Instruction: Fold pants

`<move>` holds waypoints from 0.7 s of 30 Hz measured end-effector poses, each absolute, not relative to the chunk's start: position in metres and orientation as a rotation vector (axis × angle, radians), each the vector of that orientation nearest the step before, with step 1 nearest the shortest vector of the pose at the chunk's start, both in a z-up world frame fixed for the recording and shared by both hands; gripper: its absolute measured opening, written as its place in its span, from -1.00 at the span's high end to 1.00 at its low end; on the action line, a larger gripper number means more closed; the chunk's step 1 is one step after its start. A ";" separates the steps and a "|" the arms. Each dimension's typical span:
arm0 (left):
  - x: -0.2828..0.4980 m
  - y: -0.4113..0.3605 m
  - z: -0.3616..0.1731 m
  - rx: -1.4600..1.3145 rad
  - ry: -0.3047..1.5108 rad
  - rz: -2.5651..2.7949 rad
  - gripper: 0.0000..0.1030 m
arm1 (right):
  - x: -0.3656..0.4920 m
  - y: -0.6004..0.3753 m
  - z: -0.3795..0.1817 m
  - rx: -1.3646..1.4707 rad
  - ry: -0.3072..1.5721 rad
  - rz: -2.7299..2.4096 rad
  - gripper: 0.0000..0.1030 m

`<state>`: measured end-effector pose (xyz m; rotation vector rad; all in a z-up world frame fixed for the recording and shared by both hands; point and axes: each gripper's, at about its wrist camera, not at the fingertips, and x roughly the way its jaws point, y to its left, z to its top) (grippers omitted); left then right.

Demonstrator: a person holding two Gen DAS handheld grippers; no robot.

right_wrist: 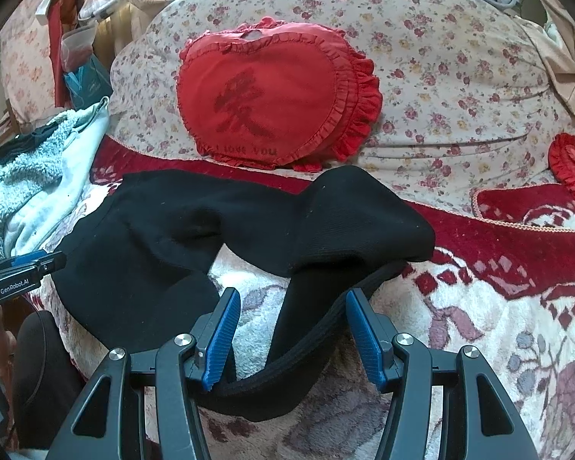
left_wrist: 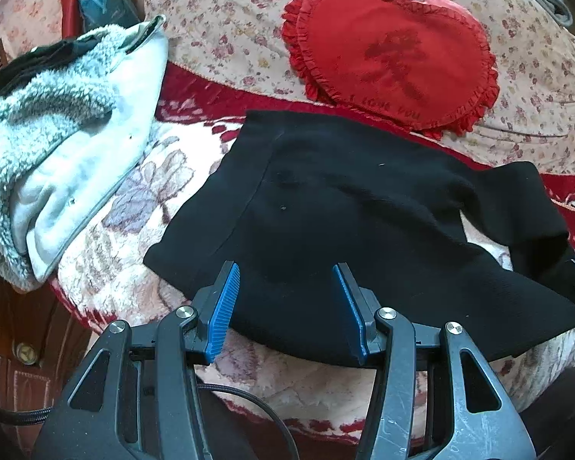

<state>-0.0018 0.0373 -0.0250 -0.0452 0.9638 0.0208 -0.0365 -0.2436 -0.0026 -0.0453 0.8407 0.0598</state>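
Fleece jacket (left_wrist: pixel 57 145), grey-white, heaped at left edge of blanket (left_wrist: pixel 142 268), black strip of cloth on top of it. Red-and-cream floral blanket covering the seat, dark wood visible below its left edge. Black pants (left_wrist: pixel 326 222) lying across blanket middle, partly folded, bunched and humped toward the right, near edge hanging over blanket's front edge. Left gripper (left_wrist: pixel 285 306) at front edge, fingers spread wide, blue pads (left_wrist: pixel 222 314) either side of pants' near hem, nothing pinched between them. Red heart cushion (left_wrist: pixel 395 61) behind pants, leaning on floral-print back cushion (left_wrist: pixel 218 19), bottom frill touching pants' far edge. Right gripper (right_wrist: pixel 293 333) further right along front edge, fingers also wide apart, ribbed waistband (right_wrist: pixel 318 329) running loose between the blue pads (right_wrist: pixel 368 341), not clamped. Pants there raised in a fold above the waistband, bare blanket showing through the gap to the left. Second red frilled cushion (right_wrist: pixel 571 168) at far right corner, only partly in view. Left gripper body visible at left edge of right wrist view, just beside pants' left end.
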 end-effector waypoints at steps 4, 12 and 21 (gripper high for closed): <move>-0.003 0.056 -0.032 -0.095 0.997 0.039 0.03 | -0.035 -0.243 -0.005 -0.048 0.844 0.067 -0.07; -0.007 0.100 -0.050 -0.234 1.055 0.101 0.03 | -0.035 -0.266 -0.004 -0.011 0.845 0.015 -0.07; 0.002 0.100 -0.072 -0.355 1.120 0.056 0.03 | -0.026 -0.293 -0.013 0.110 0.878 -0.014 -0.07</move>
